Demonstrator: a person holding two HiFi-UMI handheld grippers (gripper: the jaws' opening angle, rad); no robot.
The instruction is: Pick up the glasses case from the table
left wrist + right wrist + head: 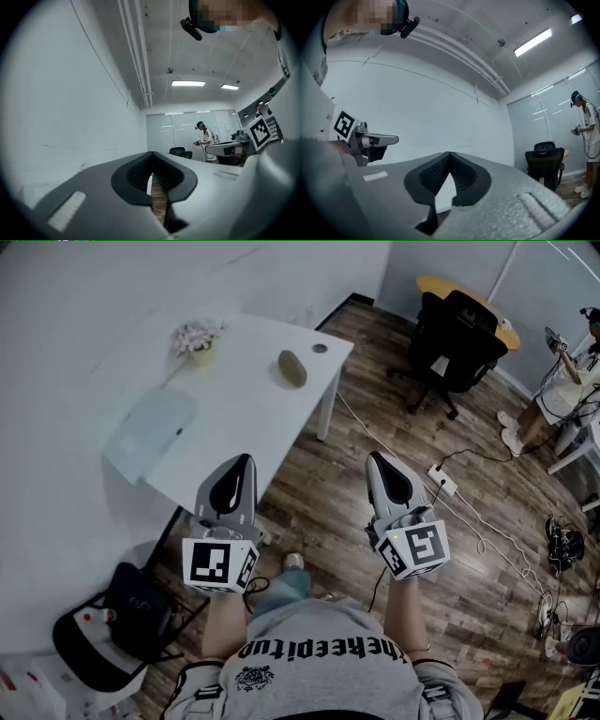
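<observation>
The glasses case (292,368), a small olive-brown oval, lies flat on the white table (253,418), towards its far right corner and just short of a round cable hole (320,348) in the top. Also on the table, a small pot of pale flowers (197,338) stands by the wall side, well apart from the case, and a translucent bluish sheet or pouch (150,432) lies at the near-left end. The left gripper (247,457) is held out roughly level at the table's near edge, its fingers closed together with nothing between them. The right gripper (374,456) hangs off the table over the wooden floor (469,549), and its jaws are likewise pressed together and empty. Both are well short of the case. Beyond the table's far corner stands a black office chair (455,338).
</observation>
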